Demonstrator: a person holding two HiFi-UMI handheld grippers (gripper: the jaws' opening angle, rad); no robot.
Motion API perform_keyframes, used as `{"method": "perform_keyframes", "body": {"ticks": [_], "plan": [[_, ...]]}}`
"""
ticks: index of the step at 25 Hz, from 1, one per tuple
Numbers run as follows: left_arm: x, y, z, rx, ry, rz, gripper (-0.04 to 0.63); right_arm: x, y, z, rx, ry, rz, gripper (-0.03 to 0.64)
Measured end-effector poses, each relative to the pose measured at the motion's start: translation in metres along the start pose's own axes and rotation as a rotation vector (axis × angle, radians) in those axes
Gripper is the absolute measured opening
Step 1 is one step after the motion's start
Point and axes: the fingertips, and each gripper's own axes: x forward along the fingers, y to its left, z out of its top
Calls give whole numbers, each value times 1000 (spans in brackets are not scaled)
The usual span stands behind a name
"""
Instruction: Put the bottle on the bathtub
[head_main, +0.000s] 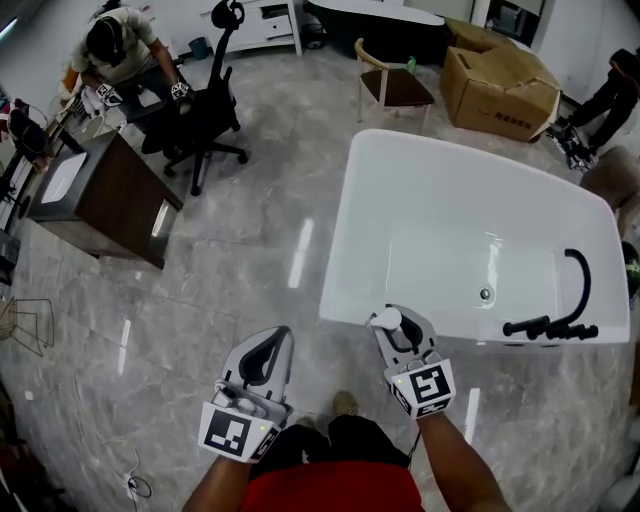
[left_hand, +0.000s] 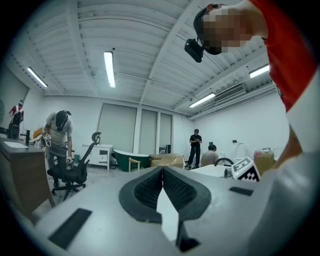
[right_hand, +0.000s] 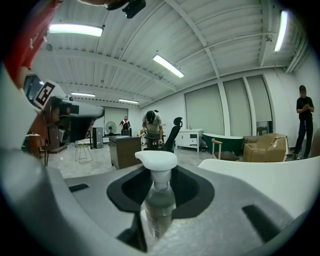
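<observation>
My right gripper (head_main: 398, 332) is shut on a small clear pump bottle (right_hand: 159, 200) with a white pump head (head_main: 384, 318). In the head view it hovers at the near rim of the white bathtub (head_main: 350, 230), about over its front edge. In the right gripper view the bottle stands upright between the dark pads (right_hand: 190, 192), and the bathtub rim (right_hand: 260, 175) shows to the right. My left gripper (head_main: 265, 360) is shut with nothing in it, held over the floor left of the tub; its jaws meet in the left gripper view (left_hand: 162, 182).
A black faucet (head_main: 560, 320) sits on the tub's right end, a drain (head_main: 485, 294) in its floor. A dark wooden desk (head_main: 100, 195), a black office chair (head_main: 205, 115) and a bent-over person (head_main: 120, 50) are at the far left. A wooden chair (head_main: 390, 85) and a cardboard box (head_main: 500, 85) stand beyond the tub.
</observation>
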Motion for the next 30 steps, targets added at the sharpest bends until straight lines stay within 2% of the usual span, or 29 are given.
{"method": "perform_keyframes", "body": {"ticks": [5, 14, 20, 30], "plan": [[22, 7, -12, -8, 33, -18, 11, 28, -23, -34, 5, 48, -22, 110], [36, 32, -40, -15, 94, -51, 11, 66, -35, -94, 24, 136, -65, 110], [34, 46, -47, -10, 121, -57, 11, 75, -36, -114, 26, 163, -90, 110], [33, 50, -49, -9, 126, -77, 11, 74, -34, -118, 12, 158, -121, 120]]}}
